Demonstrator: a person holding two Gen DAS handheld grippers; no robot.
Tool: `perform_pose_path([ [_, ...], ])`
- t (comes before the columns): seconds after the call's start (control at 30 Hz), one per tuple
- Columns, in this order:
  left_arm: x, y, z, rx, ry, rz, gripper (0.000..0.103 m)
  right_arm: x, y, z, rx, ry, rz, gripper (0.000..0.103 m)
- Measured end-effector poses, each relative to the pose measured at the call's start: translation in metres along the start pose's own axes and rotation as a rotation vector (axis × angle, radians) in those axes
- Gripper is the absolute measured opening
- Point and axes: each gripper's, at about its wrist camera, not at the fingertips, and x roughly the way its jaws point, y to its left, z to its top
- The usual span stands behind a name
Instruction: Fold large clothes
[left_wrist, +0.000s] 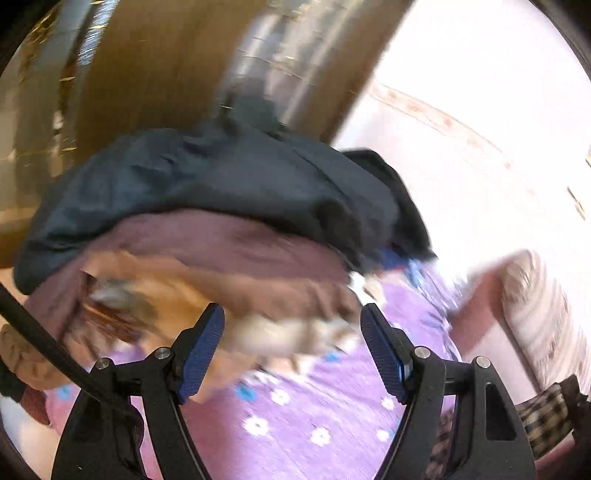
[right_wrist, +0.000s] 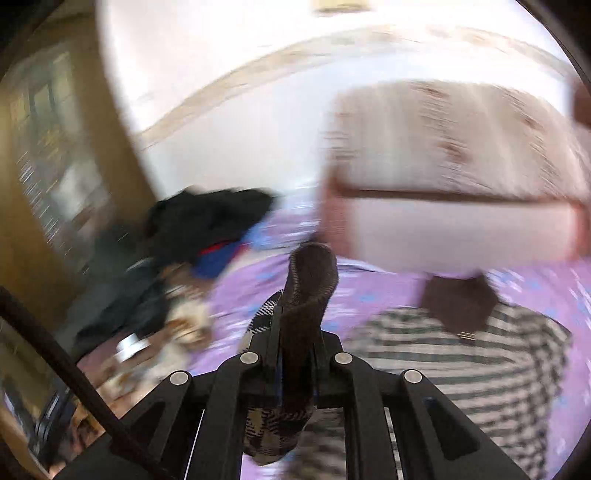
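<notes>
One checked garment (right_wrist: 461, 354) lies spread on the purple flowered bed (right_wrist: 236, 295). One heap of clothes (left_wrist: 207, 206) sits toward the bed's far left edge; its pieces are too blurred to count. One cushion (right_wrist: 454, 147) at the far edge.

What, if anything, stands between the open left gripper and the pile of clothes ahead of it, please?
Nothing visible does. The left gripper is open and empty, and the pile of clothes lies directly beyond its fingertips on the purple bedspread, though the picture is blurred.

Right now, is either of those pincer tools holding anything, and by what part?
The right gripper pinches the plaid garment by its brown ribbed cuff. The left gripper is open, holding nothing.
</notes>
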Motion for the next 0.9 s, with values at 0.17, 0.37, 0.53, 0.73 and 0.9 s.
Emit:
perform_pose_path([
  [0.17,0.004,-0.049,-0.031,0.138,0.045,-0.061,0.074,0.0,-0.151,-0.009,0.228,0.019,-0.207,0.011],
  [0.37,0.011,-0.099,-0.065,0.274,0.103,-0.121,0.075,0.002,-0.29,-0.068,0.479,0.113,-0.301,0.013],
  [0.53,0.021,-0.136,-0.091,0.365,0.159,-0.153,0.075,-0.017,-0.34,-0.107,0.507,0.168,-0.373,0.025],
  [0.73,0.026,-0.153,-0.112,0.453,0.197,-0.143,0.076,-0.062,-0.296,-0.087,0.321,0.07,-0.35,0.042],
  [0.9,0.026,-0.155,-0.117,0.476,0.206,-0.137,0.076,-0.008,-0.191,-0.058,0.075,0.187,-0.048,0.055],
])
